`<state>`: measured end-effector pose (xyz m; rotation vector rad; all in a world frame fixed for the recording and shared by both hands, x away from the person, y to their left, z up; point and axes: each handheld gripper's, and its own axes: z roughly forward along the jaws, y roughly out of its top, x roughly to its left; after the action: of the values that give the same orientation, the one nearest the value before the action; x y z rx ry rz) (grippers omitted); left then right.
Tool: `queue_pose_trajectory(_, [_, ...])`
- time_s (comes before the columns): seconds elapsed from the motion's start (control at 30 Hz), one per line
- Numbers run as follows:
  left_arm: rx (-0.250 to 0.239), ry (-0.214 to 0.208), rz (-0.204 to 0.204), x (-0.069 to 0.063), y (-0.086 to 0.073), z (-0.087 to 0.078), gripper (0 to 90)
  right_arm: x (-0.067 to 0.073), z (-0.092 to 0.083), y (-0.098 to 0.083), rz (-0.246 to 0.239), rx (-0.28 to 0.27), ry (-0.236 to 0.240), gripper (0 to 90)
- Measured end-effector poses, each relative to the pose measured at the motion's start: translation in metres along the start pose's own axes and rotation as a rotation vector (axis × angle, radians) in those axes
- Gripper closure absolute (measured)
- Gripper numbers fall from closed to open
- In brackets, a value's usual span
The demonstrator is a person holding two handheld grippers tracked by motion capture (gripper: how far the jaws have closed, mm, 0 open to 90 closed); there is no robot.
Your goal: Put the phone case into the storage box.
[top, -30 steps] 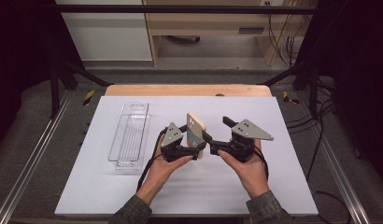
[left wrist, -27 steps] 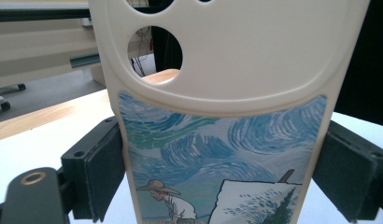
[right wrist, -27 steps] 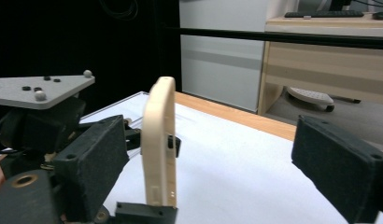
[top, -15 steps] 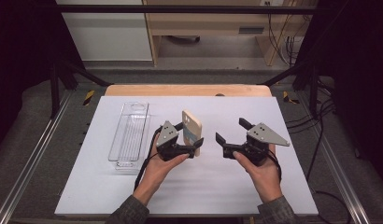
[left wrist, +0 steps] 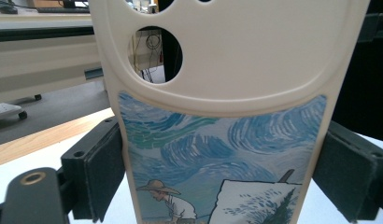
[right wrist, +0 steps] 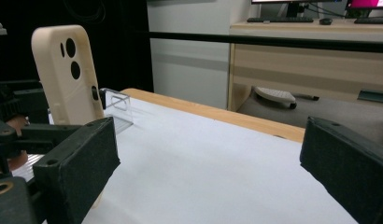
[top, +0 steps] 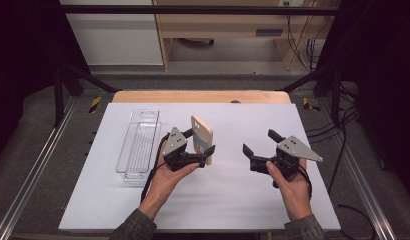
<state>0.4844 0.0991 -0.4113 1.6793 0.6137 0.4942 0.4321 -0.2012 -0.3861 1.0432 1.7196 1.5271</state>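
Note:
A cream phone case [top: 201,131] with a painted blue swirl picture stands upright above the white table [top: 218,210]. My left gripper [top: 200,143] is shut on its lower part. In the left gripper view the case [left wrist: 222,116] sits between both black pads [left wrist: 105,172], camera holes at the top. My right gripper [top: 259,142] hovers to the right of the case, apart from it. Its jaws have just been opening and stand open with nothing between them. In the right gripper view [right wrist: 208,177] the case [right wrist: 63,70] shows at far left.
A clear plastic tray [top: 139,145] lies on the table left of my left hand, also visible as the tray [right wrist: 116,105] behind the case. A wooden strip [top: 203,96] edges the table's far side. Metal rails run along both sides.
My right gripper has let go of the case and drawn away to the right, jaws wider. The left gripper keeps holding the case in about the same place.

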Motion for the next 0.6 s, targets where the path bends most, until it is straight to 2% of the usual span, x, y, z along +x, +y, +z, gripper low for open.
queue_pose_trajectory(0.43, [-0.013,0.013,0.001,0.002,0.008,-0.01,11.1,-0.008,-0.005,-0.023,-0.003,0.068,-0.003,2.7])
queue_pose_trajectory(0.53, [-0.016,0.015,0.004,0.002,0.012,-0.012,11.1,-0.01,-0.008,-0.03,-0.005,0.077,-0.017,2.9])
queue_pose_trajectory(0.6, [-0.016,0.02,0.007,0.003,0.014,-0.013,11.1,-0.013,-0.01,-0.035,-0.012,0.079,-0.044,3.4])
